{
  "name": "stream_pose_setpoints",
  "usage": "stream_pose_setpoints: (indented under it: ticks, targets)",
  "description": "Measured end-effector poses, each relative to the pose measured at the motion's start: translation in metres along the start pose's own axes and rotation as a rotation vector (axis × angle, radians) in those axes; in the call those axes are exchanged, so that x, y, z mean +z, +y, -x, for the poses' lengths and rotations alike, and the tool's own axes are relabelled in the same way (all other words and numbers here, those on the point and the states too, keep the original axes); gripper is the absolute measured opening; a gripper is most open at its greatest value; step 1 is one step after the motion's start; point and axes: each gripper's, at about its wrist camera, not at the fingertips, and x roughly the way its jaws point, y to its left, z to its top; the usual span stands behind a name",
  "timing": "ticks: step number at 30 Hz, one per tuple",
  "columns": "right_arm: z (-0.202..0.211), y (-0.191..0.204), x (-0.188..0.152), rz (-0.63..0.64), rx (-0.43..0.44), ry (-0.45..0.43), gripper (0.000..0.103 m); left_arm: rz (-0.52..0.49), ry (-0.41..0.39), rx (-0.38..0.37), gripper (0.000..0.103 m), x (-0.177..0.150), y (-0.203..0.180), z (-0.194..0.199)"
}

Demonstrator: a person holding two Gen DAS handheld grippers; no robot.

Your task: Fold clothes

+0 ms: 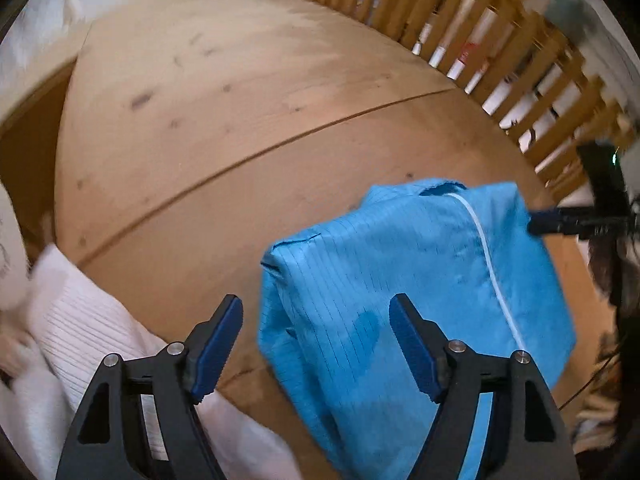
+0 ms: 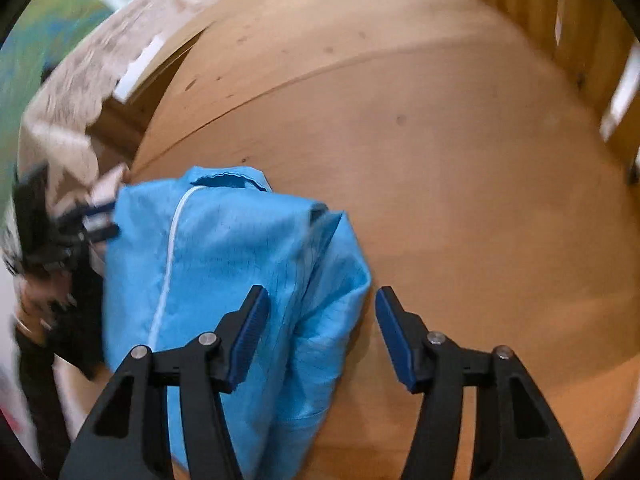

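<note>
Left gripper (image 1: 316,344) and right gripper (image 2: 322,332) both hang with jaws apart over a folded blue garment (image 1: 420,272), neither pad pressing the cloth. Garment lies on the wooden table (image 1: 240,120), with a white ribbed garment (image 1: 80,332) lying just beside its left edge.

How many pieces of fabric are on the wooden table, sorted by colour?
Blue: 1, the folded blue garment with a white zipper line.
White: 1, the white ribbed garment at the table's left edge.
Total: 2
</note>
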Motion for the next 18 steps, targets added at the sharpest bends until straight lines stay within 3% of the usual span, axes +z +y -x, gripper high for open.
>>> stream_pose_setpoints:
  ticks: [4,7,10,18]
  targets:
    - [-0.003,-0.002,-0.004,-0.028,0.014,0.019,0.055,0.058,0.061,-0.002,0.074,-0.008,0.003,-0.005]
    - [-0.006,0.003,-0.008,-0.016,0.006,0.028,0.055,0.087,0.092,-0.045,0.075,-0.020,0.000,-0.004]
    - [-0.013,0.013,-0.008,-0.014,-0.009,0.039,0.055,0.076,0.118,-0.021,0.075,-0.020,-0.006,-0.009]
    - [-0.012,0.006,-0.002,-0.028,-0.025,0.045,0.055,0.147,0.120,-0.062,0.077,-0.016,0.002,-0.022]
